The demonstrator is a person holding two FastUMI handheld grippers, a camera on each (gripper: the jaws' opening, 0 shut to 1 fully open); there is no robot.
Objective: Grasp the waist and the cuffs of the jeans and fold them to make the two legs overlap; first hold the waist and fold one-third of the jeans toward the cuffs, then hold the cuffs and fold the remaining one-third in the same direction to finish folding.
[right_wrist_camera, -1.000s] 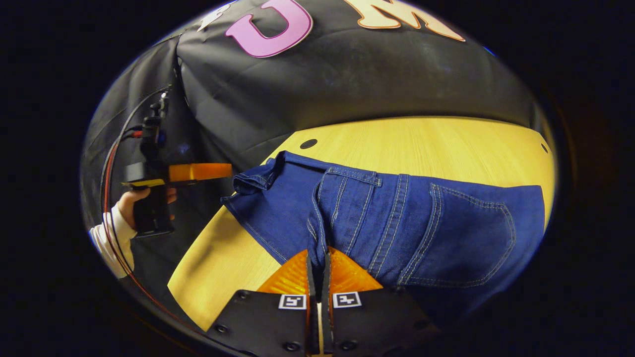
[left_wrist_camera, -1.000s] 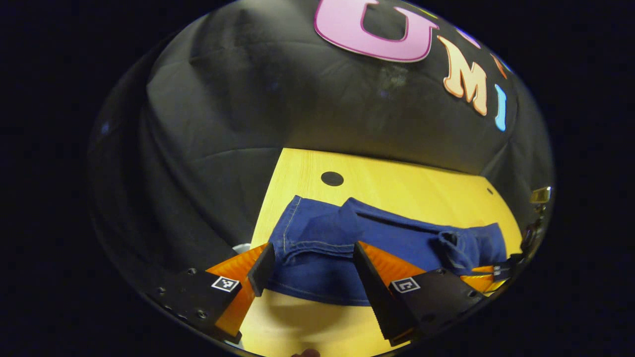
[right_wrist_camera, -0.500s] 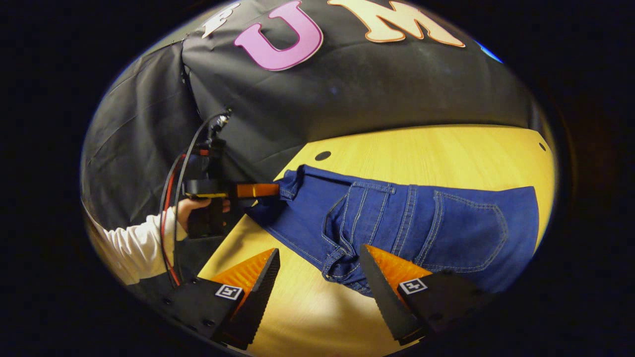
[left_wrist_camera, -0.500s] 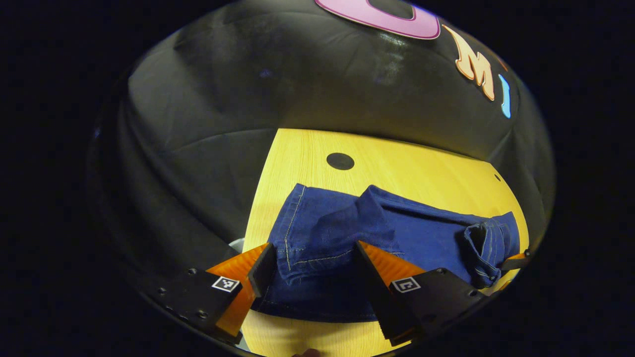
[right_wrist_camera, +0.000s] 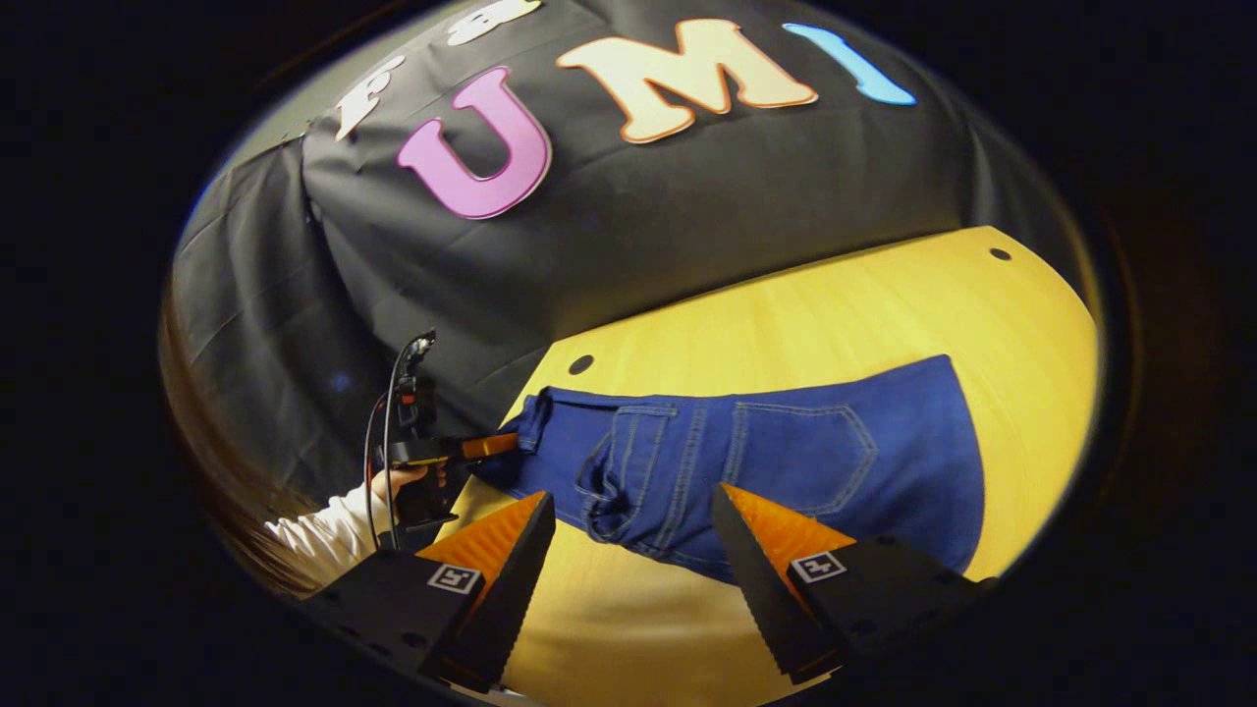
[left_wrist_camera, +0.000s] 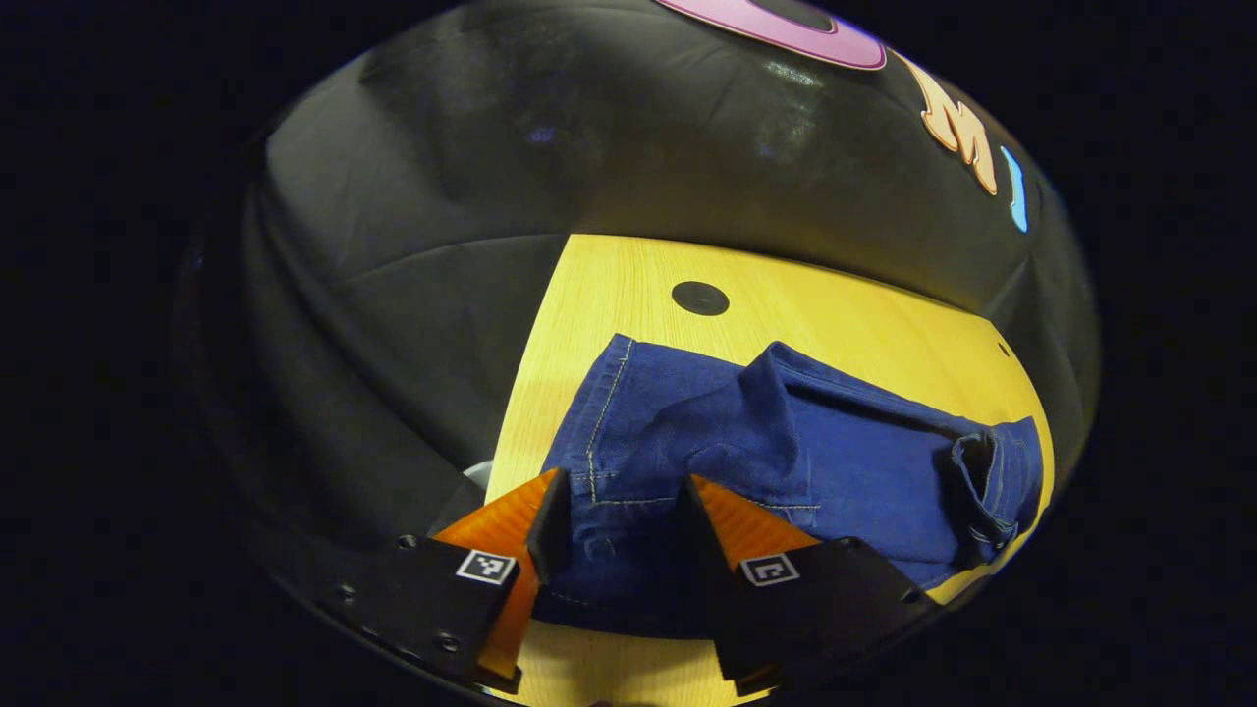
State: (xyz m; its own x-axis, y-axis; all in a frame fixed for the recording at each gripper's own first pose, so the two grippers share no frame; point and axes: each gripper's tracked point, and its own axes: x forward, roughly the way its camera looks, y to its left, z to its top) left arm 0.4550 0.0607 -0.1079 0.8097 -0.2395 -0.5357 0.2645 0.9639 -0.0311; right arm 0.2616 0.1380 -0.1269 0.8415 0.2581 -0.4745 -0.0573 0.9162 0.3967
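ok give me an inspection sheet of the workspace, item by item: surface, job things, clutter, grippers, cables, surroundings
Surface: yellow wooden table, with a dark round hole near its far edge.
Job's things: jeans lie on the table, back pocket up; the end near the left gripper is rumpled.
Clutter: nothing seen.
Grippers: left gripper has its fingers either side of the jeans' edge with a gap between them; whether they press is unclear. Right gripper is open above the table, holding nothing.
Cables: black and red leads run from the left gripper by the person's hand.
Surroundings: black cloth wall behind the table.
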